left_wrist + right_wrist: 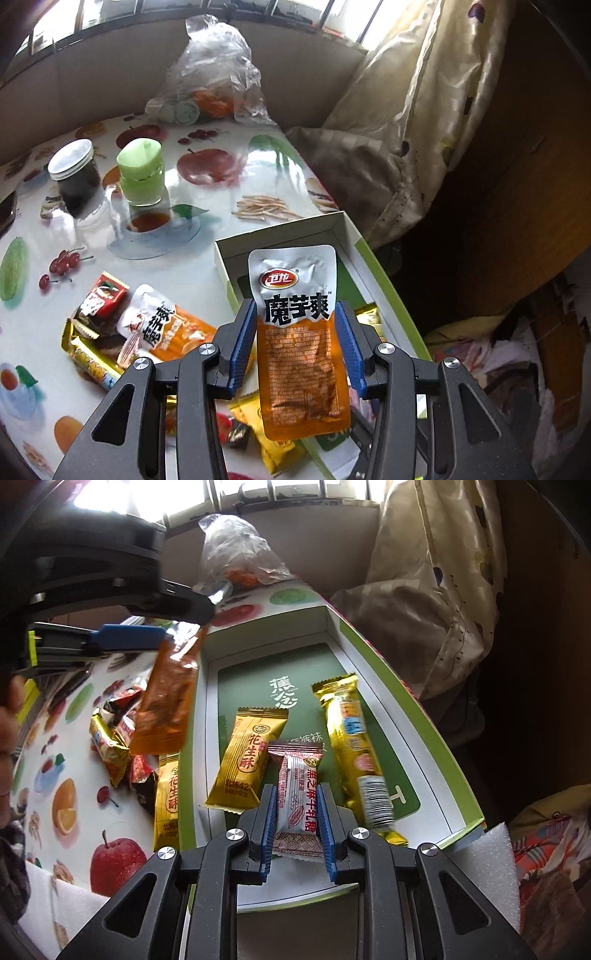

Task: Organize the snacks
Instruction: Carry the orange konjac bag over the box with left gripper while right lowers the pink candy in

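My left gripper (295, 325) clamps an orange-and-silver konjac snack pouch (299, 332), hanging above the box (369, 653) edge. My right gripper (295, 808) is pinched on a white-and-red nougat candy (297, 794) inside the box, beside a peanut-crisp candy (247, 757) and gold bar (351, 738). Loose snacks (107, 325) crowd the table (221, 192).

My fruit-print table (207, 166) carried a dark jar (75, 177), a green-lidded jar (142, 173), loose snacks (110, 325) and the open box (207, 709).
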### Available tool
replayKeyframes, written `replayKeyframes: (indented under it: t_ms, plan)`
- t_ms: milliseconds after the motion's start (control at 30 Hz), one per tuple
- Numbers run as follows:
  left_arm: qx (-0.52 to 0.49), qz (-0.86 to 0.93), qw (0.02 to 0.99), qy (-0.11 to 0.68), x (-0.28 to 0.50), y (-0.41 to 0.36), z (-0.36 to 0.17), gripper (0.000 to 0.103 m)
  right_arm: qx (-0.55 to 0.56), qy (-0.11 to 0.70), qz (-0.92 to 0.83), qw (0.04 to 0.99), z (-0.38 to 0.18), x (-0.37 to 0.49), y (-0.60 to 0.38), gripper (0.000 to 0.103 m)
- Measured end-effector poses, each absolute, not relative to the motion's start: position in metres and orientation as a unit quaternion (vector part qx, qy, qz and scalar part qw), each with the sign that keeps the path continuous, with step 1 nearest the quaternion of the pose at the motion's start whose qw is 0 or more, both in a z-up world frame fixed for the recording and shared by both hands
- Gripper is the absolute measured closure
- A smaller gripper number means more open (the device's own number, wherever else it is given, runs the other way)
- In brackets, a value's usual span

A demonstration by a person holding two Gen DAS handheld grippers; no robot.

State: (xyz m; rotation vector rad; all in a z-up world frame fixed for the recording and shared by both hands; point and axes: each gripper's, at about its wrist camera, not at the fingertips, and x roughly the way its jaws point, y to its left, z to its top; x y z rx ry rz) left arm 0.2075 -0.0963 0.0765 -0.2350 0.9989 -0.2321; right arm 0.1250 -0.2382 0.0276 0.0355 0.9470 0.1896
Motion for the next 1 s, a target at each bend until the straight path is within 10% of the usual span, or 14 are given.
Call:
replayKeyframes:
  t_ms: [1000]
  plan:
    - [-0.109,-0.124,0.834,0.526,0.245,-0.118,0.029,0.054,0.026,0.463,0.078,0.883,0.026,0.131,-0.241,0.071]
